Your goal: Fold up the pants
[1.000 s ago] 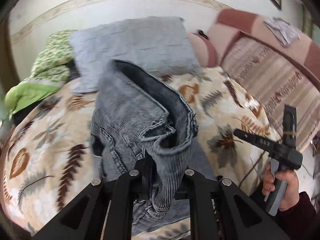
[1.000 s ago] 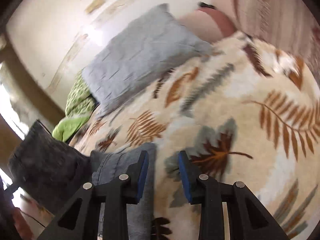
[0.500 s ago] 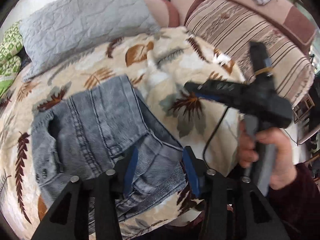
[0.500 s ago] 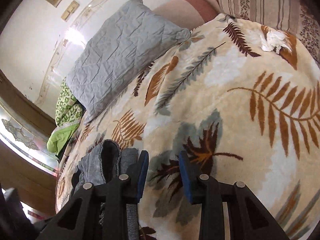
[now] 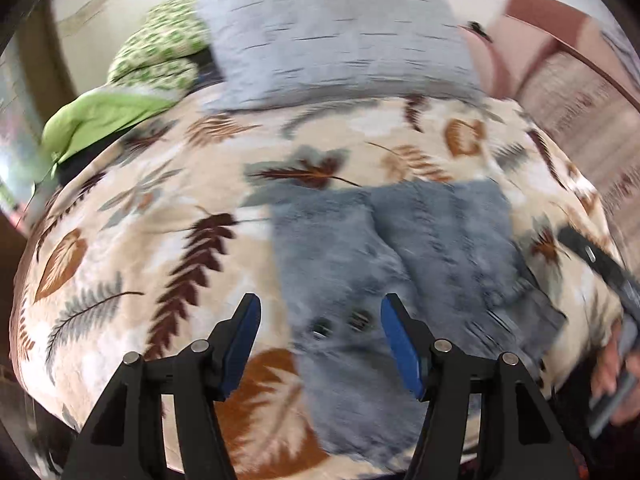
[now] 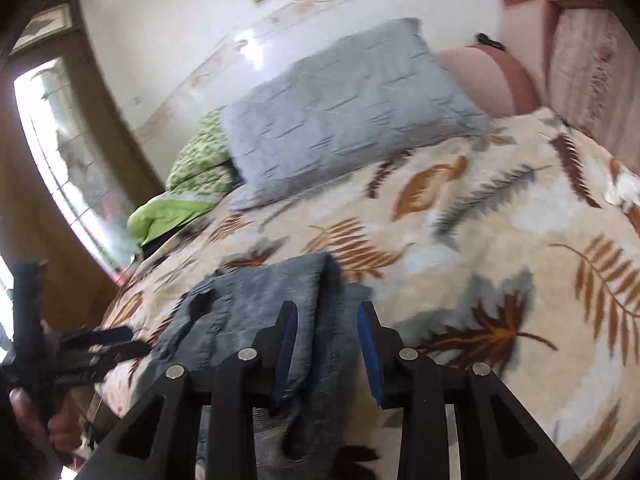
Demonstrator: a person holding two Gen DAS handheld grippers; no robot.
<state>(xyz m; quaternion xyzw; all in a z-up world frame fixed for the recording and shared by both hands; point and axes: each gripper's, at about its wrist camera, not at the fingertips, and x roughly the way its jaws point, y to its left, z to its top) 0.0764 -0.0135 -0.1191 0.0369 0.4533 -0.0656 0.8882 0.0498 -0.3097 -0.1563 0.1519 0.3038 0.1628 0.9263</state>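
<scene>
Left claw point(image 5: 320, 336) jaws standing apart, having just been opening, nothing pinched. Pants point(image 5: 400, 248) now lying dropped on bedspread point(image 5: 160, 208). Right claw point(image 6: 326, 348) gaping, empty; next fold likely coming.

Leaf-print bedspread point(image 6: 500, 240), grey pillow point(image 6: 352, 108), pale wall point(image 6: 180, 20), bright window point(image 6: 68, 168), perhaps a striped sofa point(image 5: 580, 108).

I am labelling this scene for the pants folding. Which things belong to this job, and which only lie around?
Belong to the job:
- grey jeans, lying folded on the bed
- left gripper, jaws just opened, nothing gripped
- right gripper, open above the jeans
- leaf-print blanket, the work surface

Only lying around:
- grey pillow
- green bedding
- striped sofa
</scene>
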